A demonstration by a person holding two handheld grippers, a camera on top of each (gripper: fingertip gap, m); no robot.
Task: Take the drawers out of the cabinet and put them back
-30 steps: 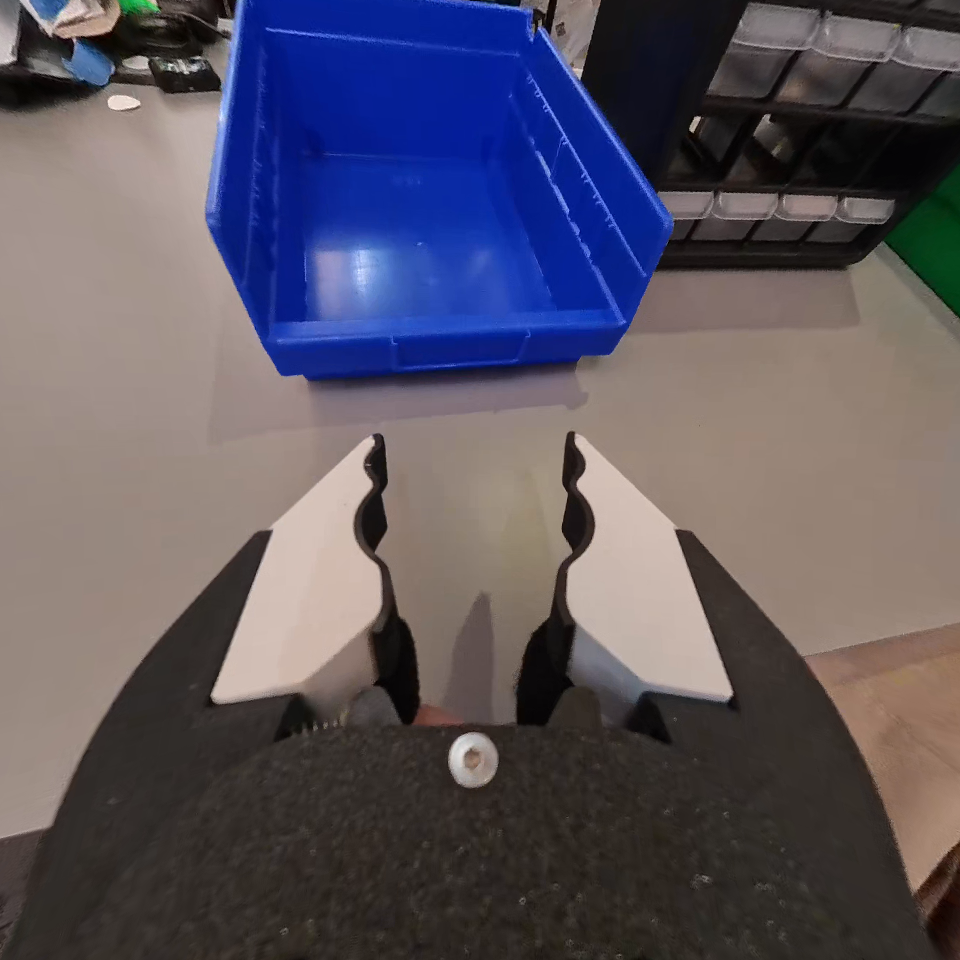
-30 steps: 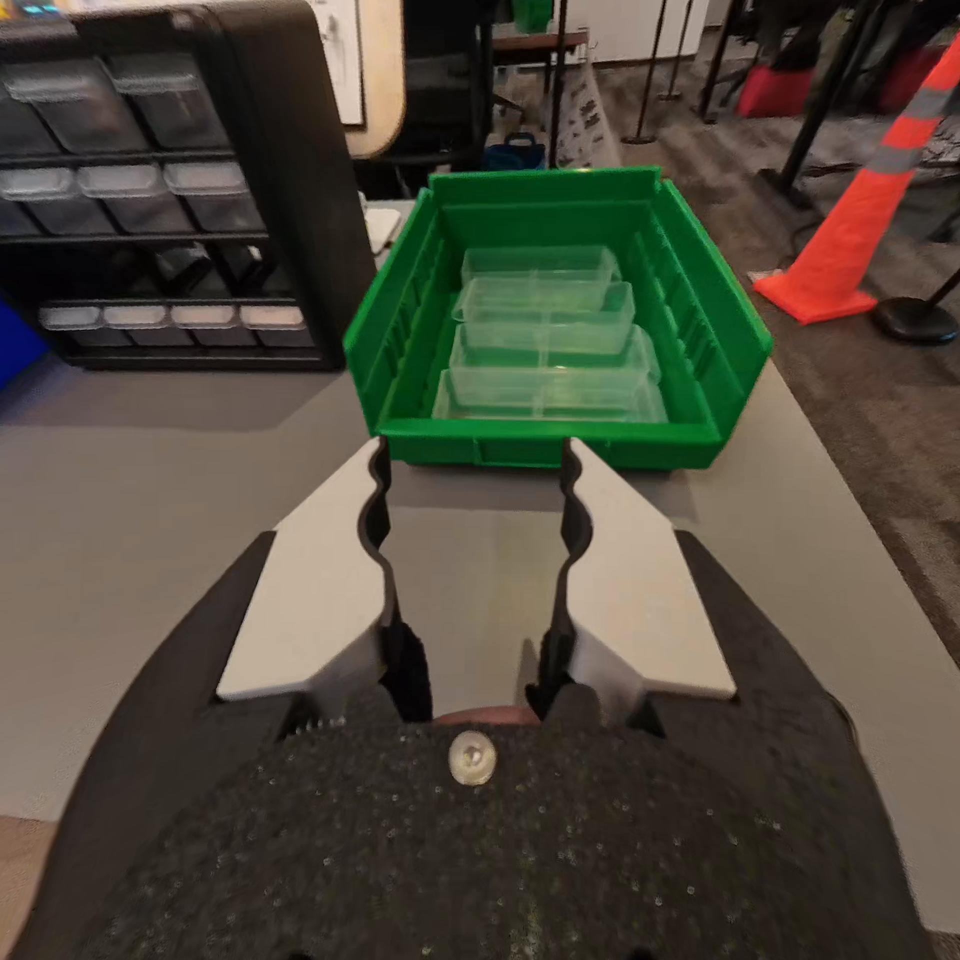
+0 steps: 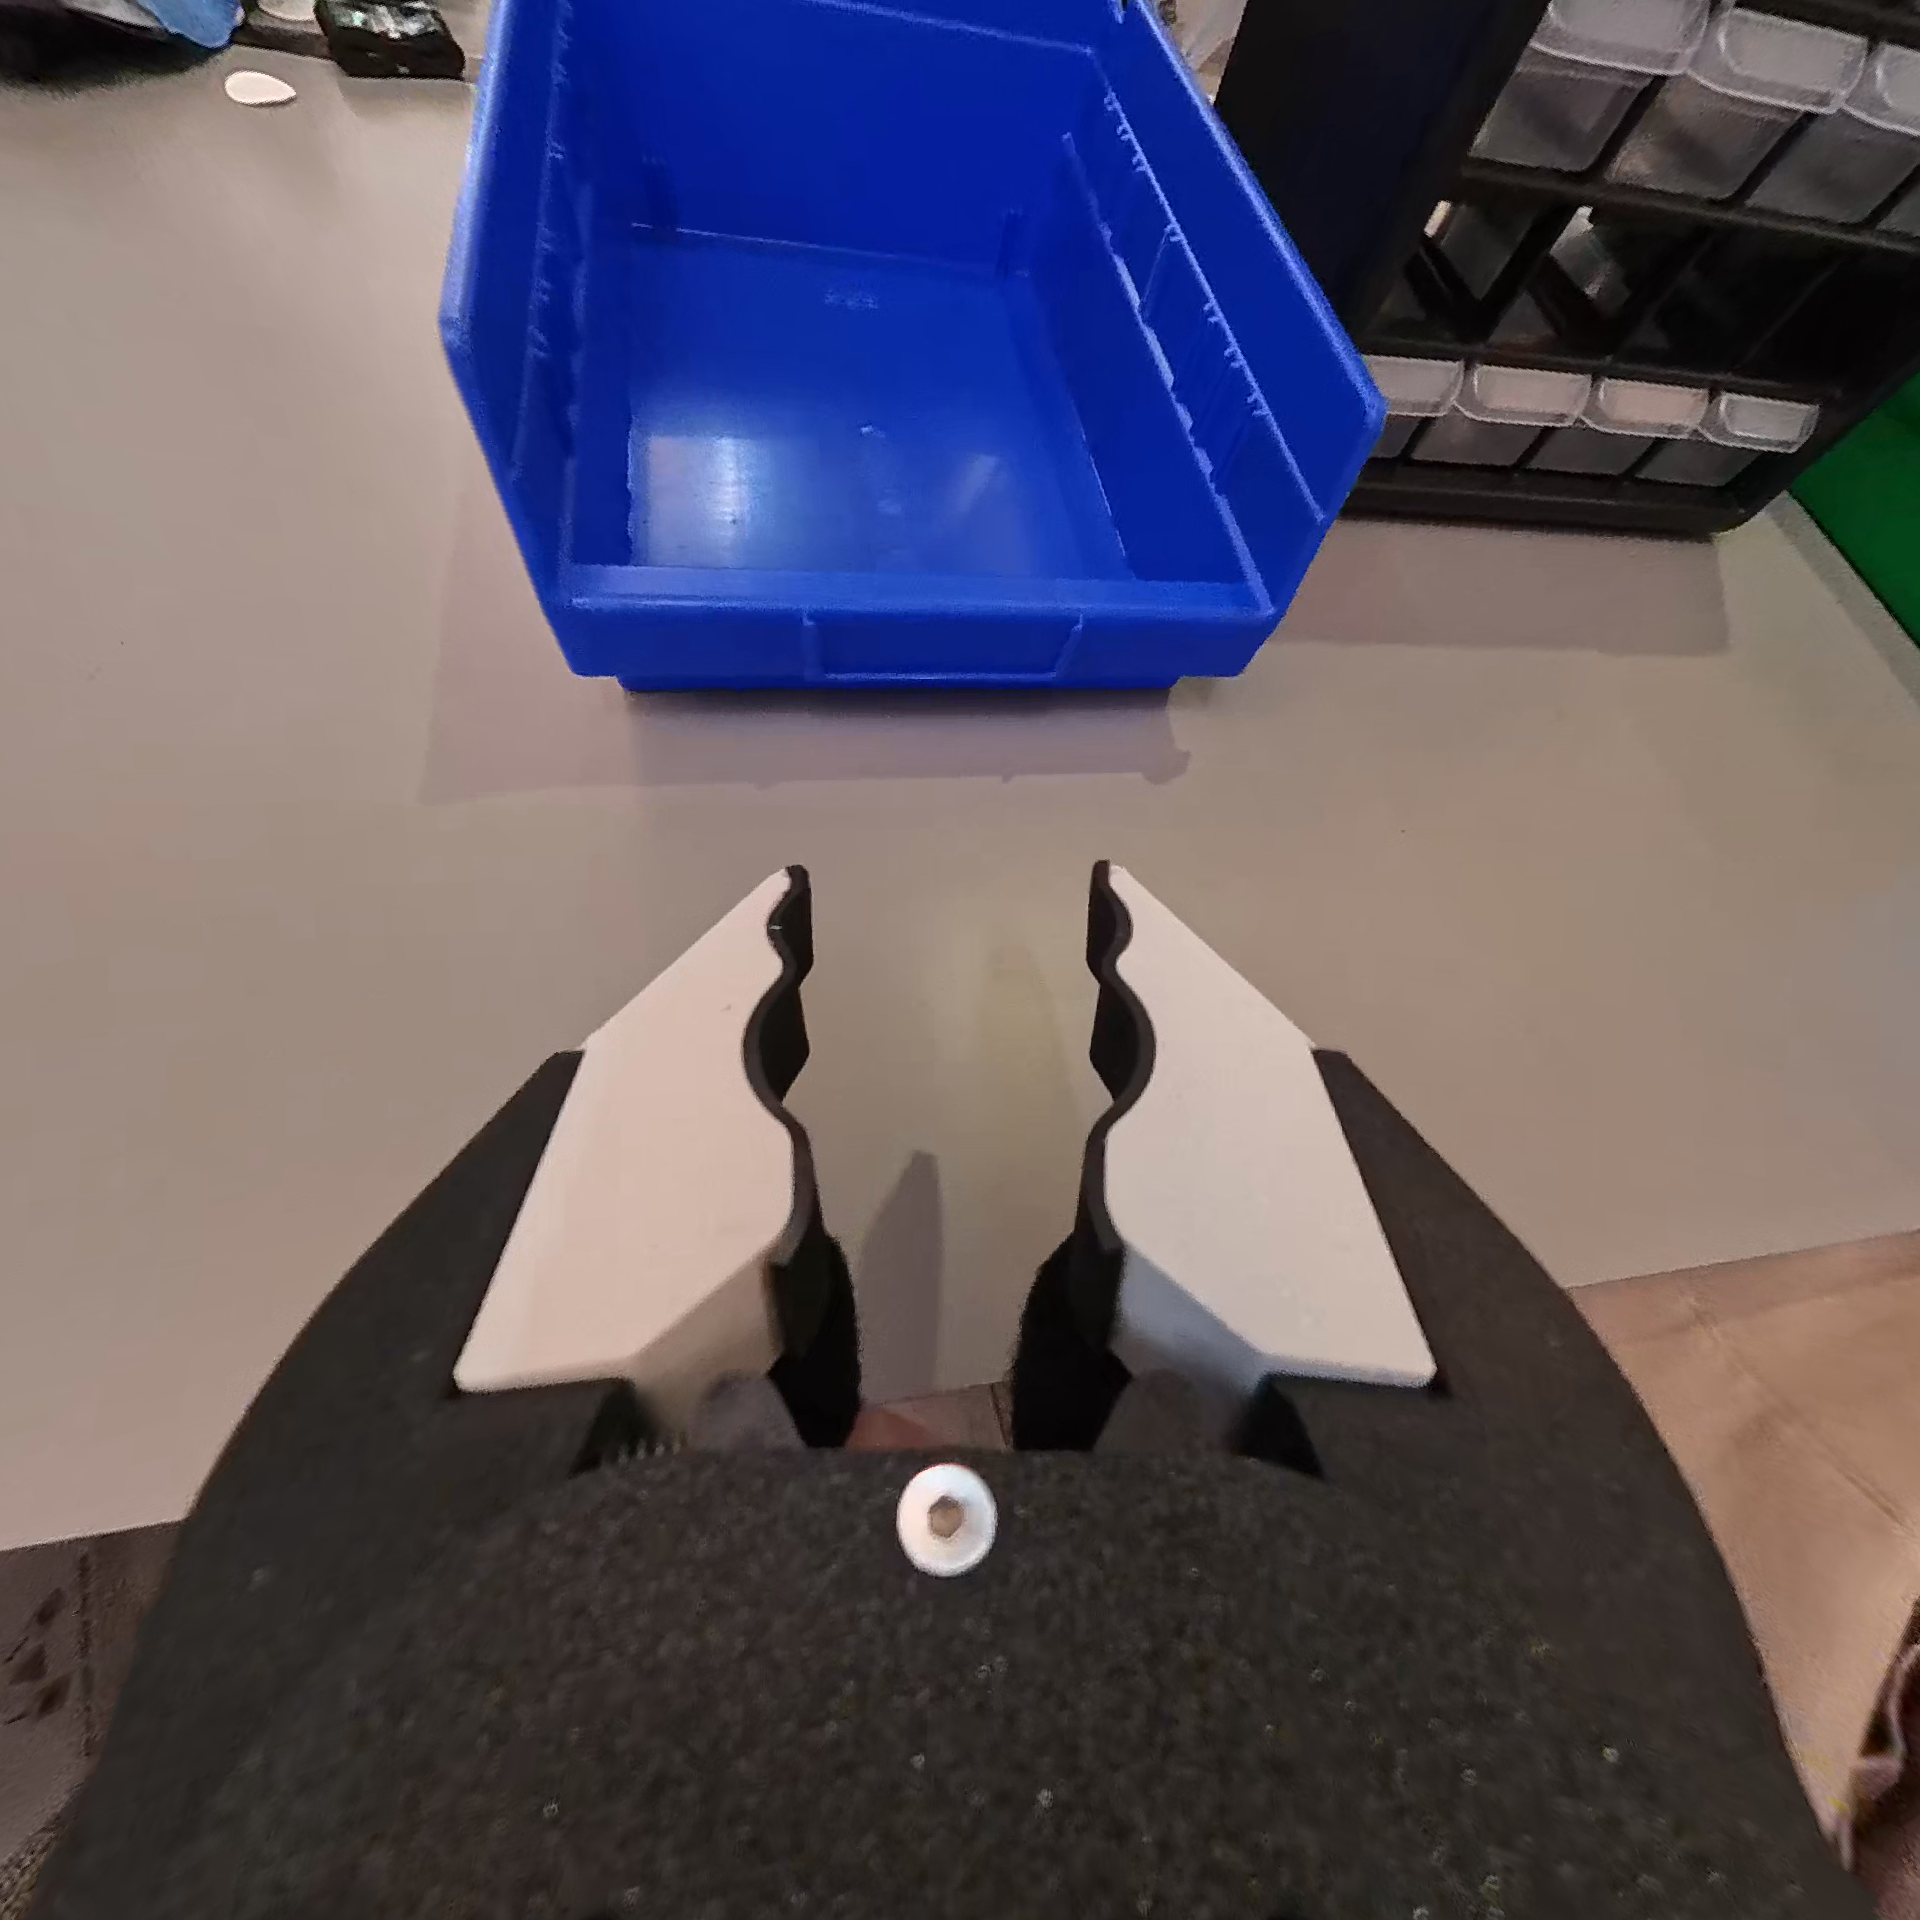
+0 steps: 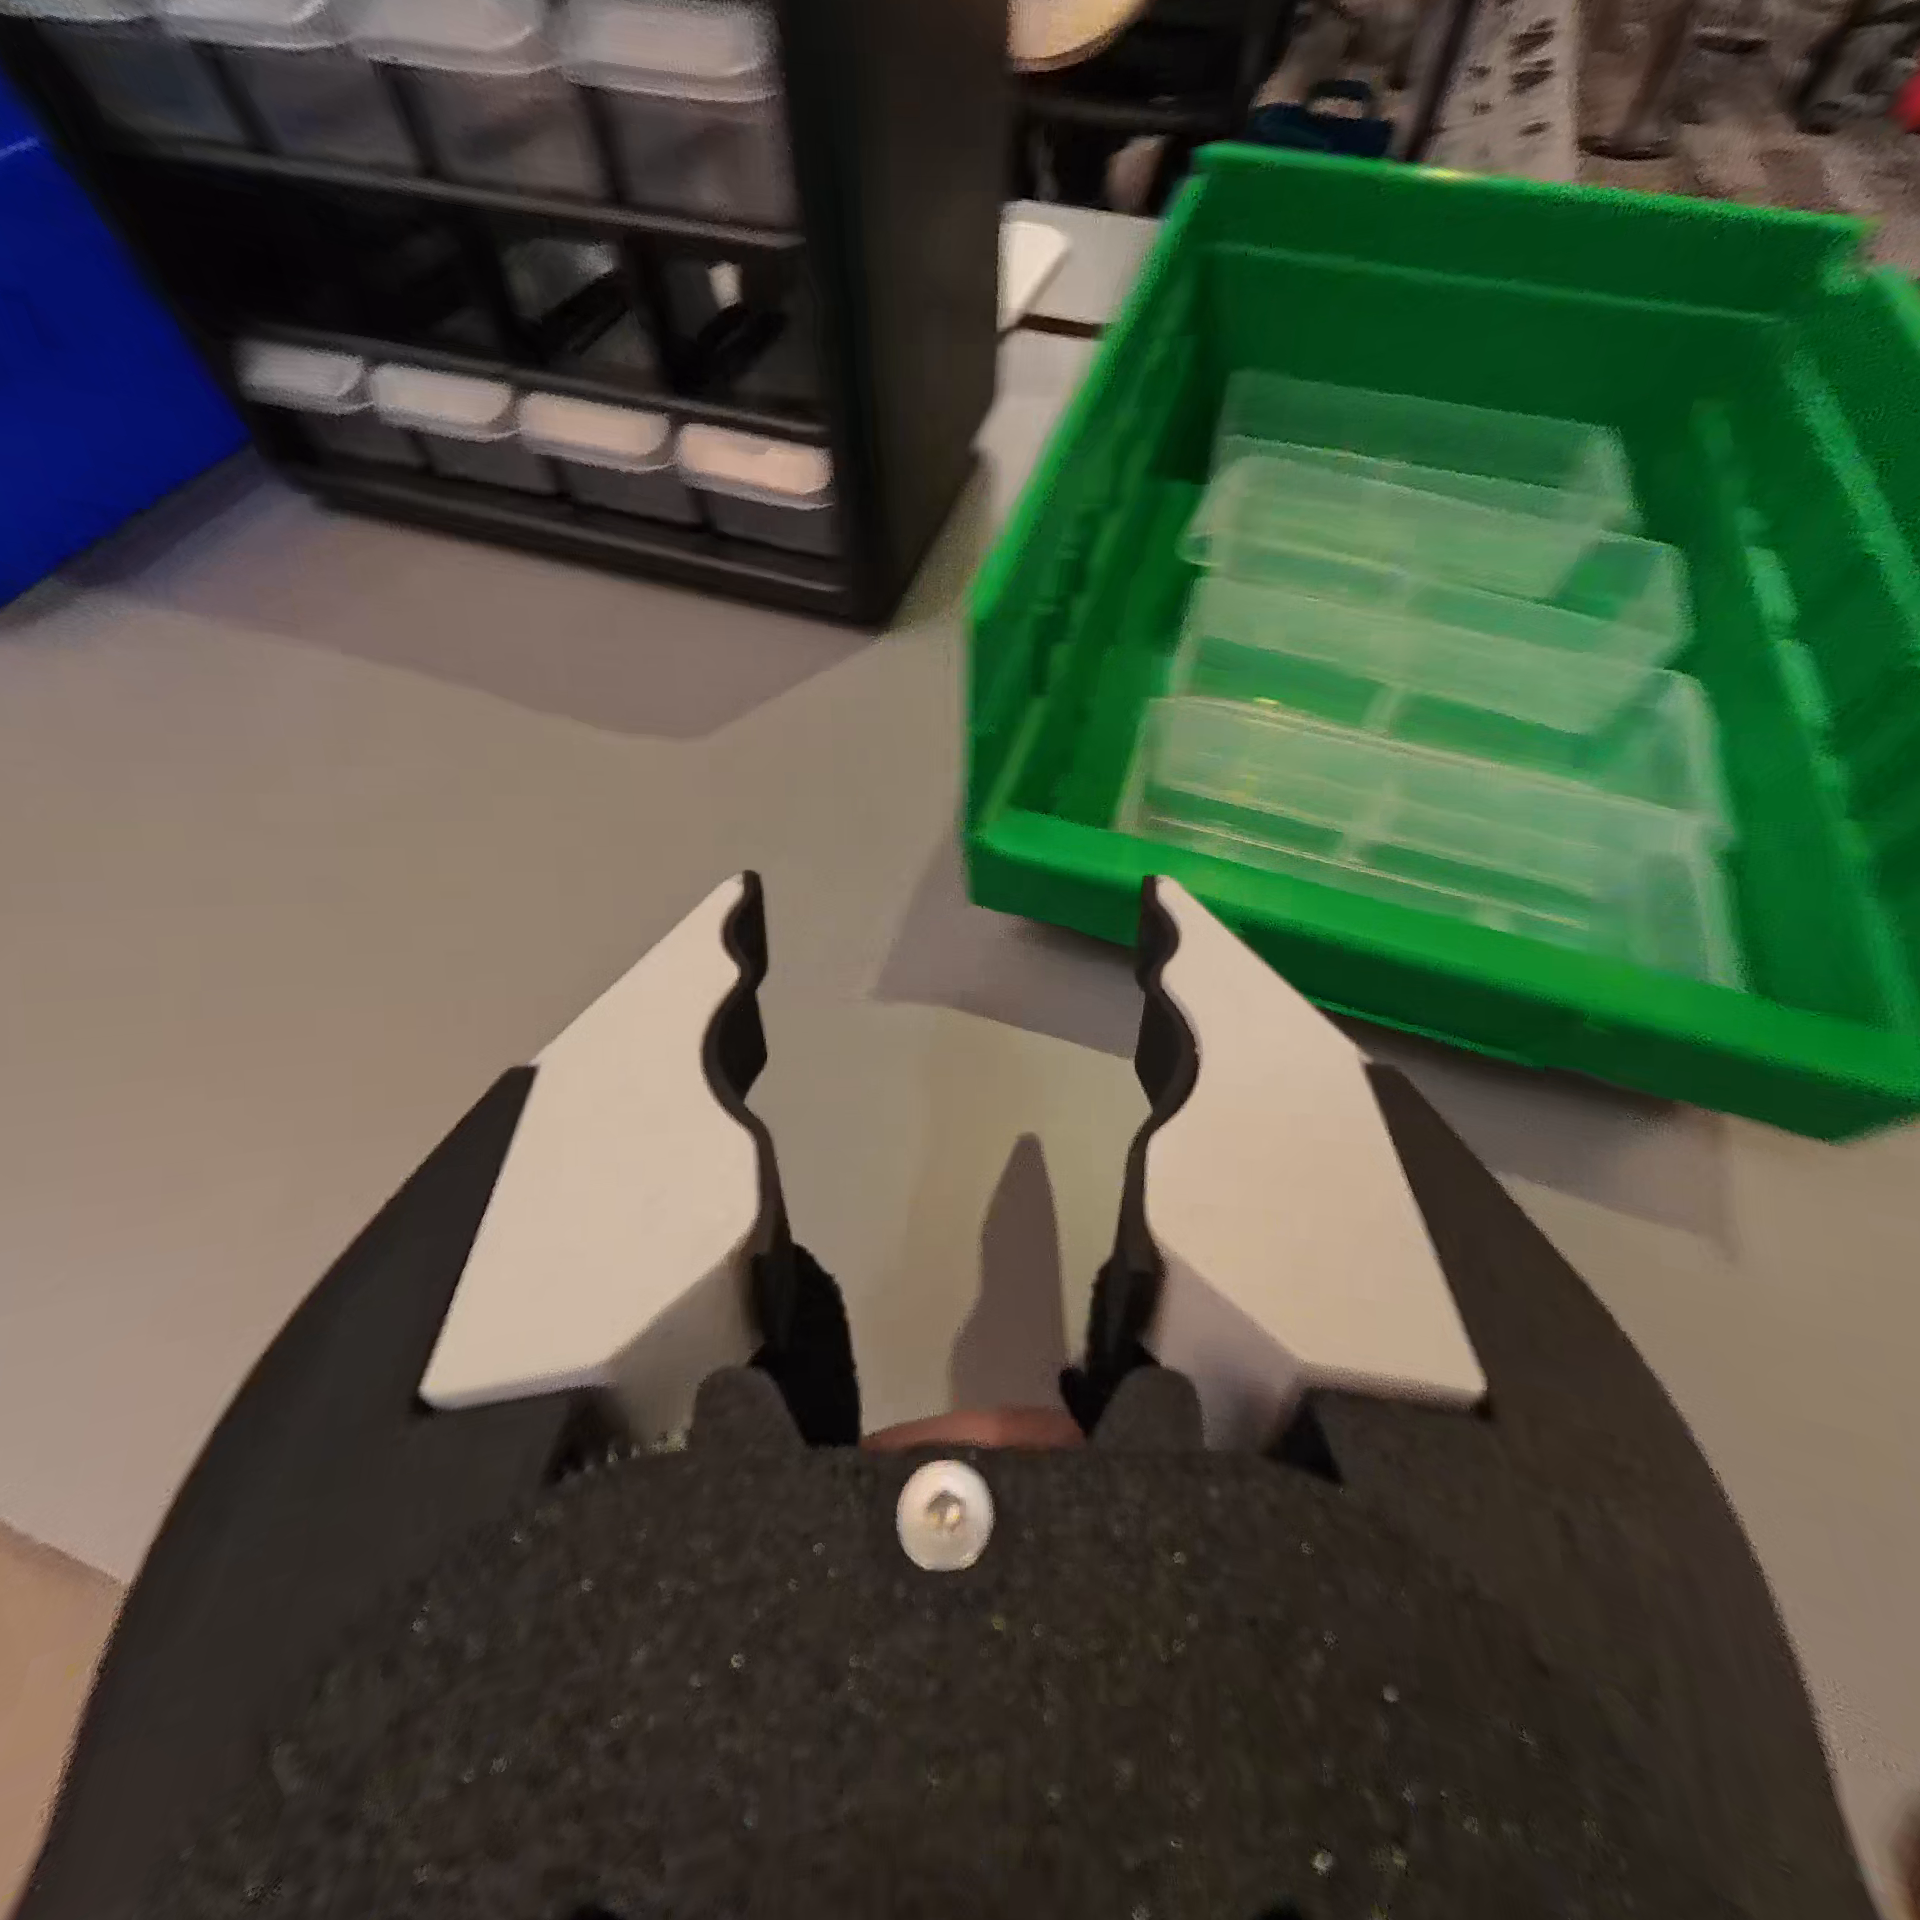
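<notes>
- Four clear drawers (image 4: 1434, 665) lie side by side in the green bin (image 4: 1091, 644) at the right of the right wrist view, long axes running across the bin, roughly left to right.
- The black cabinet (image 4: 894, 312), upper left there, shows an empty middle row; its other rows hold drawers.
- Judged half done: the removed drawers remain to be returned.
- The blue bin (image 3: 1226, 343) holds nothing.
- Left gripper (image 3: 948, 883) and right gripper (image 4: 948, 894) are both released, holding nothing, above the grey table (image 3: 260, 623).
</notes>
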